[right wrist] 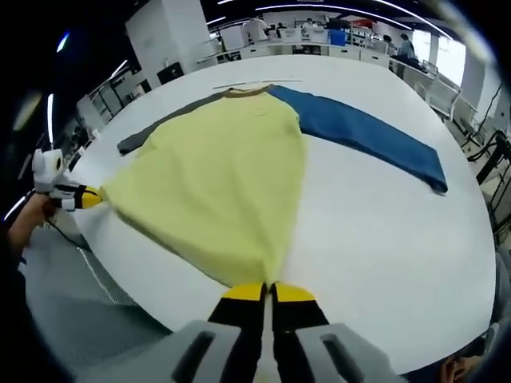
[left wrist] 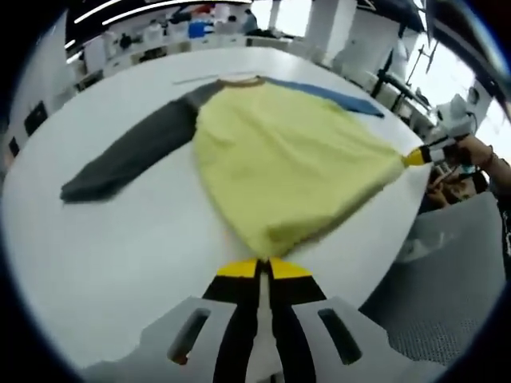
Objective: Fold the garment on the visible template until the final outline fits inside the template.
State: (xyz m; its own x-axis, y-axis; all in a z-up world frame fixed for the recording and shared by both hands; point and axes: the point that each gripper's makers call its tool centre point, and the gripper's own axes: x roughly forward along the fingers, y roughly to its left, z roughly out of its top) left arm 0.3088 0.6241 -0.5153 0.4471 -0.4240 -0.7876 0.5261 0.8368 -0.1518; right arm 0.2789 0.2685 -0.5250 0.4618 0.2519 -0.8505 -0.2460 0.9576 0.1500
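My left gripper (left wrist: 264, 267) pinches the yellow garment's (left wrist: 287, 163) hem corner on the white table (left wrist: 120, 255); my right gripper (left wrist: 415, 157) clamps the opposite corner, grey sleeve (left wrist: 132, 155) outstretched.

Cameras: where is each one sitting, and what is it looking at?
Left gripper view: rides on the left gripper, shut on the yellow shirt hem, facing its grey sleeve; the right gripper and a hand show at right.
Right gripper view: rides on the right gripper, shut on the hem, facing the blue sleeve; the left gripper shows at left.
Both share the shirt on the white table.
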